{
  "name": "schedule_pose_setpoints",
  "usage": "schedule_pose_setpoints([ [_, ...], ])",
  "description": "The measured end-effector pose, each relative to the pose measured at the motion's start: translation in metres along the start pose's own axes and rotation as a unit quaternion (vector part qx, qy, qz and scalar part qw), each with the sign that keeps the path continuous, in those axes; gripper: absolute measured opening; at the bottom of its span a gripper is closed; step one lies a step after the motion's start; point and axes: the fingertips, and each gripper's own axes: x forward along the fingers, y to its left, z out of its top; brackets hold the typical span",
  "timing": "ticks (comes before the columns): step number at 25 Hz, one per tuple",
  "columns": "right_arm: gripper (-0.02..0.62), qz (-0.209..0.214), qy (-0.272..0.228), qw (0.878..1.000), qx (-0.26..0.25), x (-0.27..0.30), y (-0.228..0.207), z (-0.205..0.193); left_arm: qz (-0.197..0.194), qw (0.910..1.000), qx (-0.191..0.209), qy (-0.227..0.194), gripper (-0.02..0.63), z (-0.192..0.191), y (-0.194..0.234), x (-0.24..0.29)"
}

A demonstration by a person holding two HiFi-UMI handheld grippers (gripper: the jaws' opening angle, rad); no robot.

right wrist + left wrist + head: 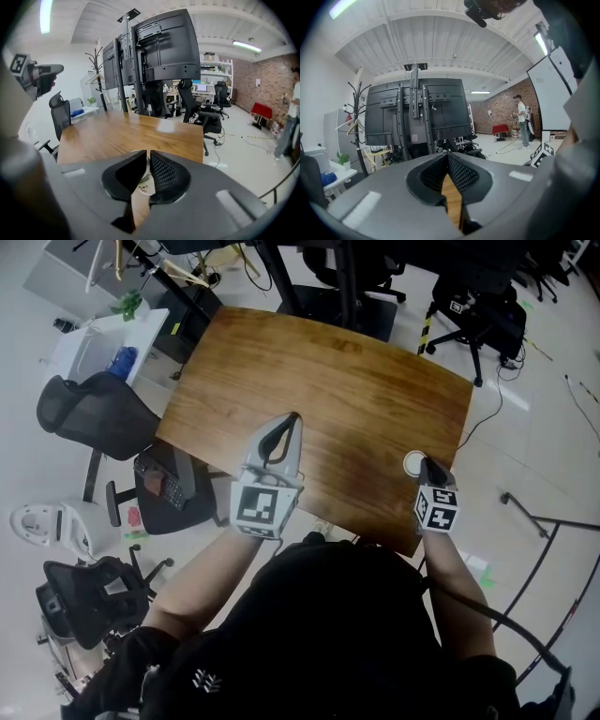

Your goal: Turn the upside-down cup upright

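Closest to the head camera, two black-sleeved arms reach out over a wooden surface (328, 381). At its near right corner, the right hand-held gripper (424, 466) tilts down onto a white cup (412, 463), which stands just inside the near edge. In the right gripper view the jaws of this hand-held gripper (146, 153) are narrow, with only a thin slit between them, and they pinch the edge of the cup (144, 186). Some small print shows on the cup's white side. From these views I cannot tell for sure which end of the cup is up.

Farther left, well apart from the cup, the left hand-held gripper (292, 418) is held over the middle of the surface, pointing nearly level. Its jaws (448, 154) meet at the tips, with nothing between them, and only bare wood shows through the gap behind them.

Past the left edge of the surface, a black mesh chair (94, 413) stands beside a white cabinet (103, 352). Beyond the far edge stand large dark screens on a stand (159, 47) and a coat rack (355, 108). Farthest off, by a brick wall (506, 110), a person (522, 123) stands.
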Motion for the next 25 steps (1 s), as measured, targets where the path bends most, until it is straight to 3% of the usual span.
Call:
schedule_pose_setpoints([
  [2, 0.026, -0.021, 0.017, 0.999, -0.044, 0.0, 0.0, 0.0, 0.002, 1.0, -0.002, 0.0, 0.0, -0.001, 0.001, -0.002],
  [5, 0.026, -0.018, 0.035, 0.994, -0.107, 0.003, 0.019, 0.0, 0.006, 1.0, -0.004, 0.002, 0.0, -0.004, 0.002, -0.005],
  [14, 0.031, 0.04, 0.025, 0.986, -0.159, 0.018, 0.085, 0.002, 0.022, 0.9997, -0.005, 0.005, 0.0, -0.005, 0.01, -0.015],
  [17, 0.034, 0.051, 0.038, 0.985, -0.158, 0.027, 0.096, -0.009, 0.029, 0.9996, -0.004, 0.004, 0.0, -0.003, 0.016, -0.019],
  [23, 0.032, 0.047, 0.041, 0.992, -0.109, 0.044, 0.093, -0.019, 0.041, 0.999, 0.01, 0.016, 0.0, -0.005, 0.035, -0.031],
  [25, 0.002, 0.045, 0.041, 0.994, -0.092, 0.048, 0.088, -0.022, 0.047, 0.9987, 0.011, 0.017, 0.0, -0.005, 0.042, -0.031],
])
